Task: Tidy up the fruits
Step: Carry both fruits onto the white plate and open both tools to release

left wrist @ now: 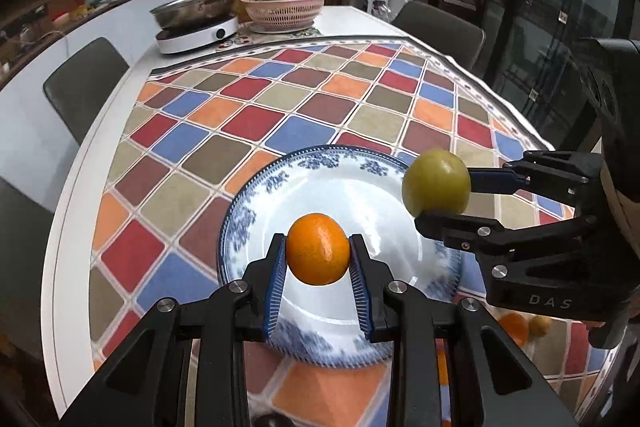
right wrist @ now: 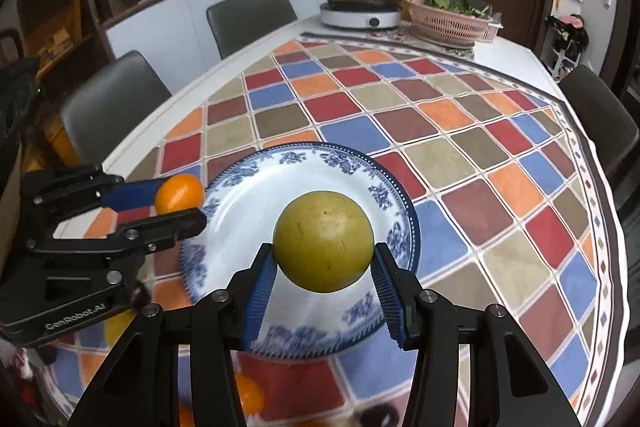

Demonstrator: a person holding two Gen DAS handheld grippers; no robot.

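A small orange (left wrist: 318, 249) hangs above the blue-and-white plate (left wrist: 256, 183), with my left gripper (left wrist: 319, 255) shut on it by both blue pads. My right gripper (right wrist: 324, 255) is shut on a yellow-green round fruit (right wrist: 324, 241), also held over the plate (right wrist: 384, 187). In the left wrist view the right gripper (left wrist: 444, 193) and its green fruit (left wrist: 436, 183) hover at the plate's right rim. From the right wrist camera the left gripper (right wrist: 180, 201) and its orange (right wrist: 180, 193) are at the plate's left rim. Nothing lies on the plate.
The plate rests on a checked multicoloured cloth (left wrist: 280, 115) on a white table. More fruits, orange (right wrist: 248, 393) and dark (right wrist: 378, 413), lie blurred on the near cloth. At the far end stand an induction cooker with a pan (left wrist: 196, 23) and a pink basket of greens (left wrist: 284, 9). Chairs ring the table.
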